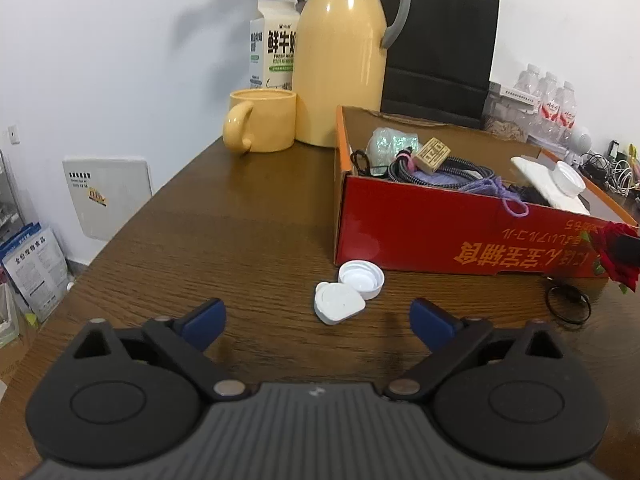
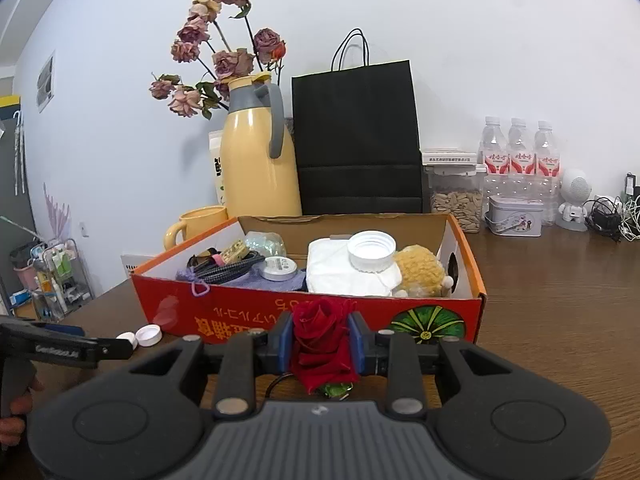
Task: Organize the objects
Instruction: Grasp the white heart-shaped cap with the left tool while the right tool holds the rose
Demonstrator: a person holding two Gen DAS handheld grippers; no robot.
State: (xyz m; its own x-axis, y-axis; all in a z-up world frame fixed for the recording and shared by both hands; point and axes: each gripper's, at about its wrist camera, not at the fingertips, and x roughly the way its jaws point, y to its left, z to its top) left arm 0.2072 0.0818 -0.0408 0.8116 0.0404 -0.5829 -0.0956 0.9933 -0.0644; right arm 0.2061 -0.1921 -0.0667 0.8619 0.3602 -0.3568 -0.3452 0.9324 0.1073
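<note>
My right gripper (image 2: 320,340) is shut on a red rose (image 2: 320,344), held just in front of the red cardboard box (image 2: 248,316); the rose (image 1: 614,254) also shows at the right edge of the left wrist view. Inside the box lie cables (image 2: 228,270), a white pouch with a wide cap (image 2: 370,254), a yellow knitted toy (image 2: 420,268) and a small tin (image 2: 280,268). My left gripper (image 1: 318,320) is open over the table, a little short of a white lid (image 1: 338,302) and a white bottle cap (image 1: 362,278).
A black hair tie (image 1: 568,304) lies on the brown table (image 1: 240,220) by the box. Behind the box stand a yellow mug (image 1: 262,120), a yellow thermos (image 1: 340,52), a milk carton (image 1: 274,44), a black paper bag (image 2: 356,136), water bottles (image 2: 518,148) and a seed jar (image 2: 454,200).
</note>
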